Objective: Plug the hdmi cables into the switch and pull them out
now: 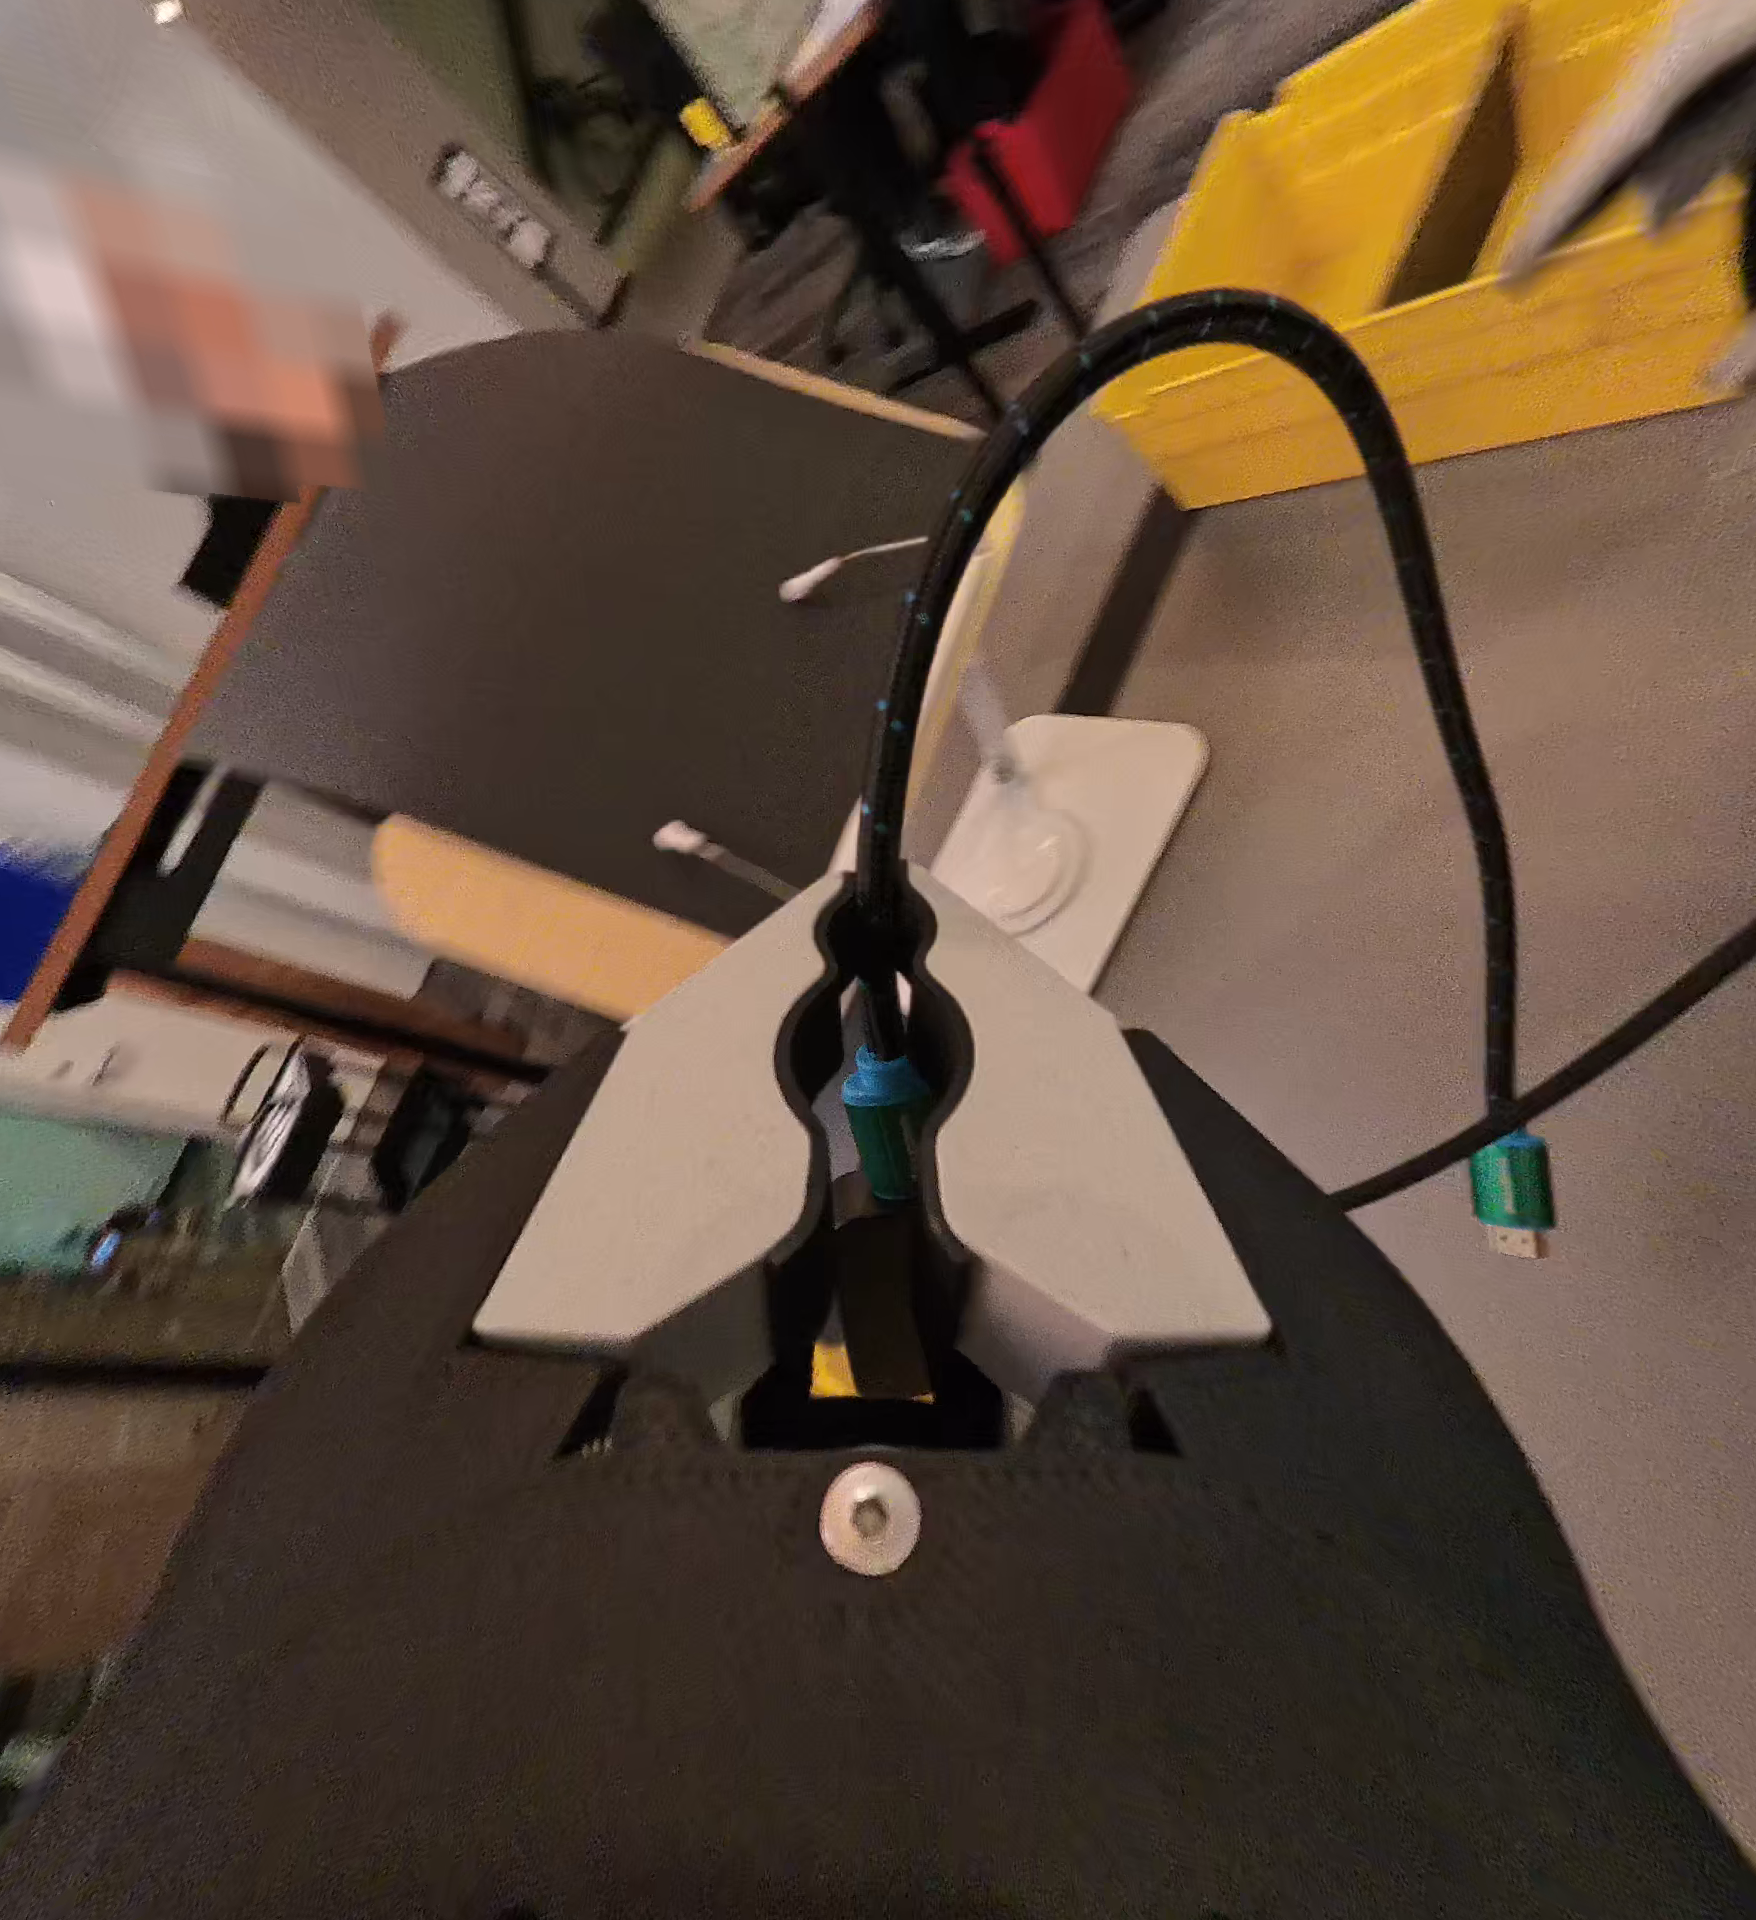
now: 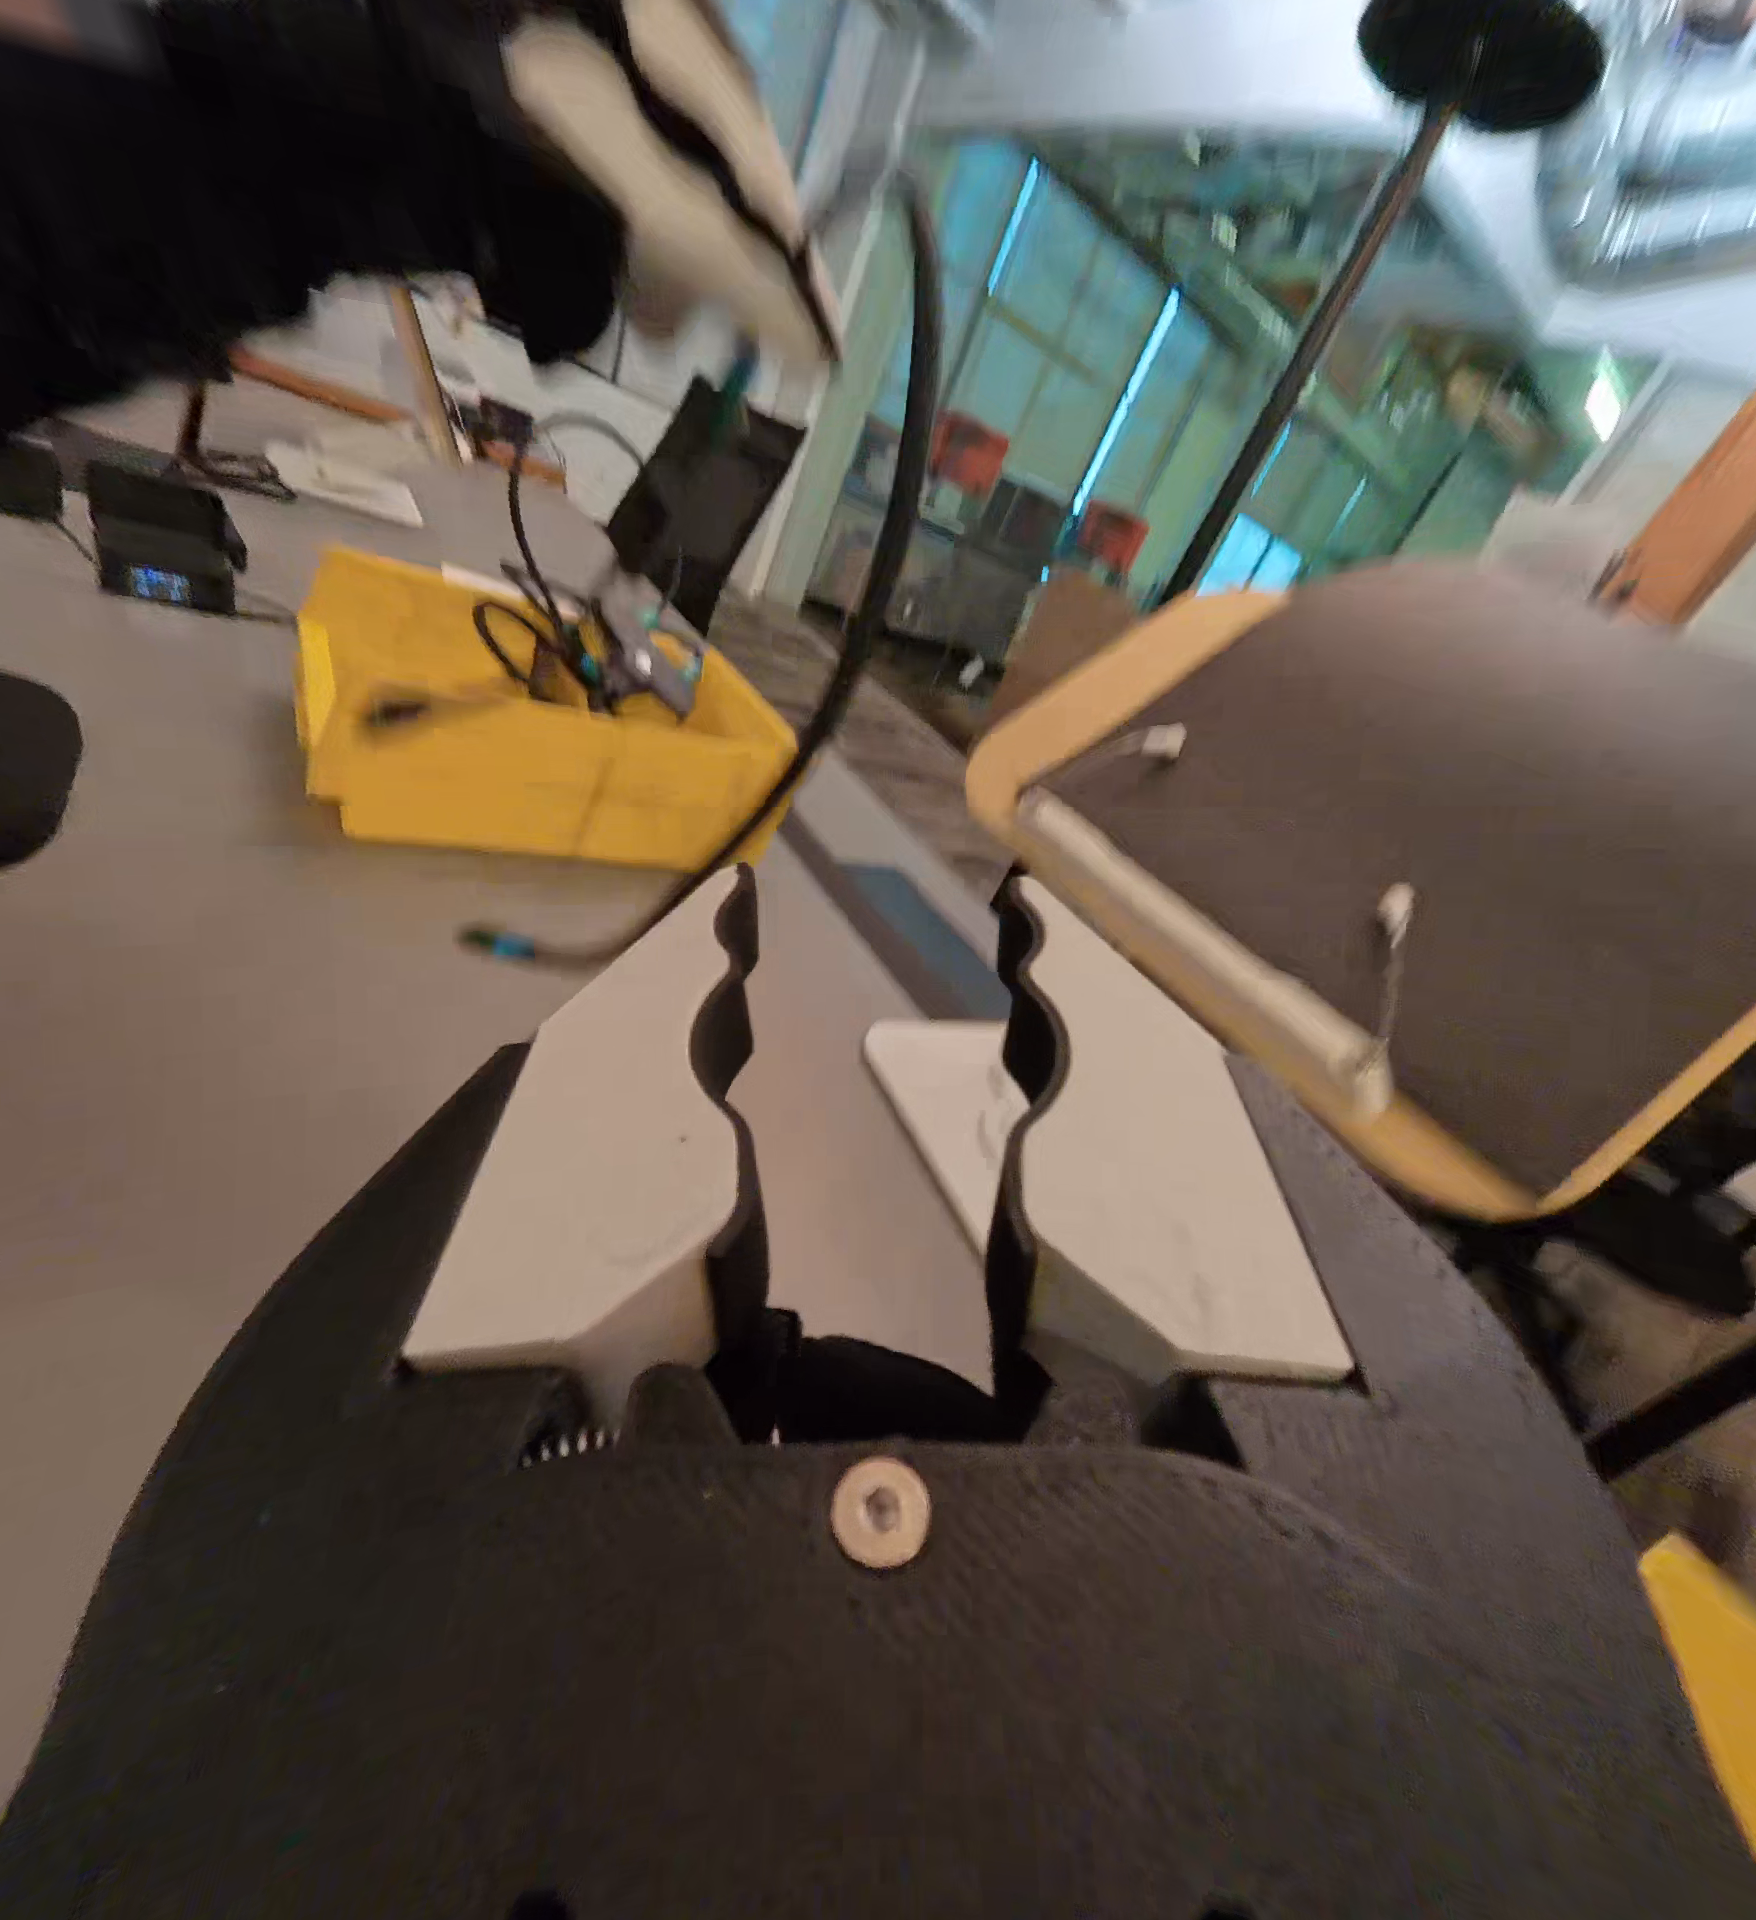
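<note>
- In the left wrist view, the left gripper (image 1: pixel 879 935), with pale grey fingers on a black body, is pressed together on the black braided HDMI cable (image 1: pixel 1165 312), pinching it just above its teal-green connector (image 1: pixel 884 1127), which sits between the fingers.
- From the fingertips the cable arches up and over, then hangs down to a second green metal plug (image 1: pixel 1511 1190) dangling free above the grey tabletop (image 1: pixel 1580 727).
- Only this view shows that grip and the free plug up close; what lies under the connector, deep between the fingers, is too dark to tell.
- The right wrist view shows the right gripper (image 2: pixel 874 904) spread apart and holding nothing, the table visible between its fingers.
- This view alone shows the inside of the yellow plastic bin (image 2: pixel 541 769), holding a small dark device with tangled cables; whether it is the switch I cannot tell.
- It also shows a blue-tipped cable end (image 2: pixel 505 943) lying on the table near the bin, and the flat white stand base (image 2: pixel 941 1101) just beyond the fingers.
- The left gripper appears blurred at this view's upper left.
</note>
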Demonstrator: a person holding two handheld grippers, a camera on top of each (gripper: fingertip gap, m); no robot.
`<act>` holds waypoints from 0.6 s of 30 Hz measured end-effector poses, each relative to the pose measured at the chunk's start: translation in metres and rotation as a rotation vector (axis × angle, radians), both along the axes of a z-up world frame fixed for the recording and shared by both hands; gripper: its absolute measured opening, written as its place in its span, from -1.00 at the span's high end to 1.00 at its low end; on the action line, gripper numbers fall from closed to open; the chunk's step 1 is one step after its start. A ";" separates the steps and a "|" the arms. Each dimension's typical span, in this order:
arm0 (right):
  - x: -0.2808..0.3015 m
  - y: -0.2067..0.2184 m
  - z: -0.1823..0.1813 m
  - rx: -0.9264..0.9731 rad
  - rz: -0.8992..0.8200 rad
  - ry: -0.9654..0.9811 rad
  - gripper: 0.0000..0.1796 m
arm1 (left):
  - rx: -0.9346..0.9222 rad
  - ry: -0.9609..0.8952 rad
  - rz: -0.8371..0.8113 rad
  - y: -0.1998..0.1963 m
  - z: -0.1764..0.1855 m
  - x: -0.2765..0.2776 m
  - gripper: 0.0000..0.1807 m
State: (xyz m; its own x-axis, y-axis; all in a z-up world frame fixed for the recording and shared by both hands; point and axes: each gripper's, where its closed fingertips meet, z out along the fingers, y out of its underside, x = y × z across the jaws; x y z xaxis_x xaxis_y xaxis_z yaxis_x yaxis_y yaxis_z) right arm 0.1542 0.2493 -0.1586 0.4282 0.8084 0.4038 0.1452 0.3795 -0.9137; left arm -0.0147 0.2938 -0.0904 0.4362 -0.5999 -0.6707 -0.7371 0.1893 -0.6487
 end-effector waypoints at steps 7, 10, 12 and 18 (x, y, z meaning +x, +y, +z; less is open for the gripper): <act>-0.028 -0.027 0.086 0.149 0.188 -0.097 0.47 | -0.129 0.086 -0.203 0.002 -0.073 0.064 0.97; -0.059 -0.022 0.059 0.169 0.237 -0.322 0.45 | -0.159 0.114 -0.238 0.005 -0.092 0.076 0.96; -0.079 -0.009 0.030 0.197 0.228 -0.474 0.45 | -0.172 0.126 -0.259 0.005 -0.099 0.083 0.97; -0.098 0.029 -0.024 0.240 0.193 -0.672 0.81 | -0.182 0.135 -0.296 0.006 -0.112 0.088 0.97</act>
